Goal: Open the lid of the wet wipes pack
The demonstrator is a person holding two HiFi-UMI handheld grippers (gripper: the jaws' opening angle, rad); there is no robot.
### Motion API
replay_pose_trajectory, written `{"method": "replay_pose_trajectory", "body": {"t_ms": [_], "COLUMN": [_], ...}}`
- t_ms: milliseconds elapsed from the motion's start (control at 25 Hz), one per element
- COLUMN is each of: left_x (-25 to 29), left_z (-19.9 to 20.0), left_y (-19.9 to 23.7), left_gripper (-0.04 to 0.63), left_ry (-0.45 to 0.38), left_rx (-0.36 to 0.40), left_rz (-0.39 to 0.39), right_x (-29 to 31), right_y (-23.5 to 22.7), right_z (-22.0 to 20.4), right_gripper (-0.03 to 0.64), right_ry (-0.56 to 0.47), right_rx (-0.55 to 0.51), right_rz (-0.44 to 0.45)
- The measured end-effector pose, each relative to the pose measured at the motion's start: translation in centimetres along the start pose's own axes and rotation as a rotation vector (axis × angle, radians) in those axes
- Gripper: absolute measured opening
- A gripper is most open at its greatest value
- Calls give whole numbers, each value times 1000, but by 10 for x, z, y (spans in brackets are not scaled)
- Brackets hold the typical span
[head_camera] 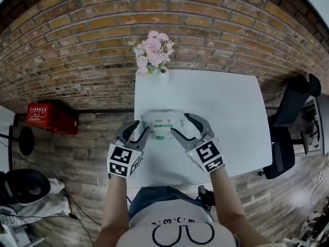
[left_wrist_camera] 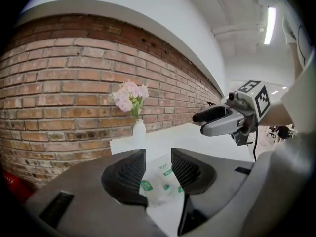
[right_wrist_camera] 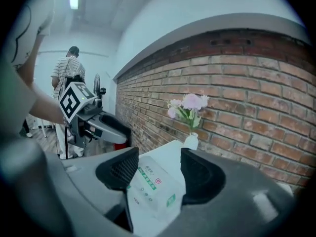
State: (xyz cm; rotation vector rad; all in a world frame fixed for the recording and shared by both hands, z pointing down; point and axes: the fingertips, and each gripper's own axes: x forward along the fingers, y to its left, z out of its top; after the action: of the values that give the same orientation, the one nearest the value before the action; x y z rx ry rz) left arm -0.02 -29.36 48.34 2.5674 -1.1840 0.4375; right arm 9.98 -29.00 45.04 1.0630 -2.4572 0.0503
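Head view: the wet wipes pack [head_camera: 163,125] lies flat on the white desk [head_camera: 226,112], close to the desk's 9 o'clock edge. The left gripper [head_camera: 141,127] stands at the pack's 8 o'clock and the right gripper [head_camera: 181,124] at its 4 o'clock. Both sets of jaws are spread, and we judge neither is clamped on anything. A vase of pink flowers [head_camera: 154,55] stands at the pack's 12 o'clock, well apart. The lid looks still down.

Left gripper view: the jaws are apart, and the pack's [left_wrist_camera: 160,181] corner shows in the gap beyond them with no pad pressing it. The right gripper [left_wrist_camera: 201,122] hangs at 2 o'clock.

Right gripper view: the jaws are wide, and the pack [right_wrist_camera: 155,186] fills the gap, printed face up. We cannot tell if a pad brushes it. The left gripper [right_wrist_camera: 116,132] shows at 10 o'clock.

Risks, as we judge them:
- A one-sided shove from the right could slide the light pack over the 9 o'clock edge.
- Closing on the soft body instead of the lid flap would only squash it.
- Lifting the lid with the body unpinned would raise the whole pack.
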Motion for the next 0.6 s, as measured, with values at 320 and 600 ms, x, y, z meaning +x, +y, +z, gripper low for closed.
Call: {"method": "replay_pose_trajectory", "body": {"t_ms": [320, 600], "left_x": [28, 50], "left_z": [-60, -97], "left_y": [-3, 1], "left_gripper": [192, 192], "left_ry": [197, 306], "left_rx": [34, 137], "left_rz": [-121, -156], "right_x": [44, 74], "right_y": [13, 23], "right_z": [-52, -82], "right_gripper": [264, 272], "right_ry": [148, 235], "right_rx": [-13, -57], "right_rz": [137, 246]}}
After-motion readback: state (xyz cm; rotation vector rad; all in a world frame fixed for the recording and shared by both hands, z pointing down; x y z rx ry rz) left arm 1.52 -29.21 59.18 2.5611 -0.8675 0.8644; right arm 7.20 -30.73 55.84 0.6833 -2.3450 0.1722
